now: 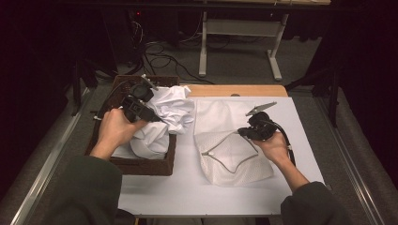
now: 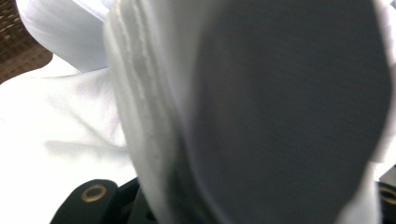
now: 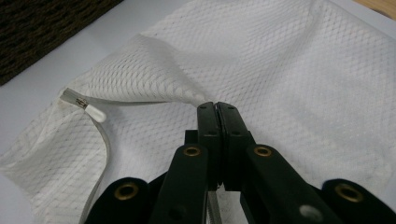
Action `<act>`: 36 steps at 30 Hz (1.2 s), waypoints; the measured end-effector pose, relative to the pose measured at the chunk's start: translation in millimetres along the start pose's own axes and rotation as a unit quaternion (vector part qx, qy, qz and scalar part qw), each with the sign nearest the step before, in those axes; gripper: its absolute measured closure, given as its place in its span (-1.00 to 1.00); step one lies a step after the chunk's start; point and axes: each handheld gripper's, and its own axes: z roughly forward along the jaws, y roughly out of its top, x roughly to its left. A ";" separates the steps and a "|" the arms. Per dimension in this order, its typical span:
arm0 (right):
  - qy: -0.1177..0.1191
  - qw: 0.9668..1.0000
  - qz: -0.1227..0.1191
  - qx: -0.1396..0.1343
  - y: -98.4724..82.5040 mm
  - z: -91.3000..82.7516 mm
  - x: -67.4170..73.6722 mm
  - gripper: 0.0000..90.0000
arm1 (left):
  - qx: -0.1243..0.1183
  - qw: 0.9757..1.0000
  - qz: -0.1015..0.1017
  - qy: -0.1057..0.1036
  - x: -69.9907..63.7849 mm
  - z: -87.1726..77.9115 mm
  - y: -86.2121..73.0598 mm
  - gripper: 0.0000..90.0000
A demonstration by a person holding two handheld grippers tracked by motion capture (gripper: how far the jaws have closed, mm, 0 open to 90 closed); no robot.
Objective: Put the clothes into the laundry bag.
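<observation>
1. Around the surface (image 1: 187, 197) the room is dark: grey carpet, a tangle of cables by the far wall, and the white legs of another desk (image 1: 203, 47) behind a wooden strip at the surface's far edge
2. On the white surface sit two big things: a brown wicker basket (image 1: 145, 165) at the left, heaped with white cloth, and a white mesh laundry bag (image 1: 234, 154) lying flat in the middle, its zip open
3. Judging by this, the work is loading cloth into the bag, and it looks early; most of the cloth is still in the basket and the bag looks flat and empty
4. Over the basket, the left tongs (image 1: 157, 117) pinch a fold of a white garment (image 1: 171, 110), which drapes right over the left gripper view's camera; it is raised but not yet across to the bag
5. At the bag's mouth, the right tongs (image 3: 218, 108) are pressed together on the top layer of mesh beside the zip pull (image 3: 86, 106), holding the opening up
6. Left to do, I judge: carry the garment over, push it in, repeat, zip
</observation>
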 end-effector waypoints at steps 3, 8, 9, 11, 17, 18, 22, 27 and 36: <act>-0.004 1.000 0.000 0.003 -0.4 4.1 -2.0 1.00 | -0.001 1.000 0.006 -0.009 -4.3 1.7 3.3 0.64; -0.014 1.000 -0.002 -0.005 3.5 -4.1 -1.1 1.00 | -0.005 0.999 0.015 -0.028 -16.1 2.6 12.5 0.63; -0.016 1.000 -0.002 -0.003 3.9 -5.1 -1.5 1.00 | -0.004 0.999 0.020 -0.027 -19.8 3.5 14.2 0.63; -0.019 1.000 -0.003 -0.002 4.3 -5.8 -3.0 1.00 | 0.000 0.999 0.027 -0.027 -26.1 5.2 16.0 0.63; -0.022 1.000 0.001 0.001 4.3 -3.9 -2.1 1.00 | -0.002 0.998 0.040 -0.050 -41.8 12.9 15.7 0.63; -0.019 1.000 -0.003 -0.003 3.8 -5.7 -1.2 1.00 | -0.003 0.997 0.046 -0.055 -46.3 13.1 15.9 0.63; -0.020 1.000 -0.002 -0.016 5.1 -17.5 -2.8 1.00 | 0.005 0.996 0.056 -0.071 -60.6 19.0 19.6 0.63; -0.026 1.000 0.000 -0.005 3.3 -15.7 -2.7 1.00 | -0.001 0.994 0.072 -0.088 -76.7 22.7 21.1 0.63; -0.031 1.000 0.006 0.000 3.2 -12.0 -6.4 1.00 | 0.005 0.991 0.094 -0.098 -95.9 26.1 27.3 0.63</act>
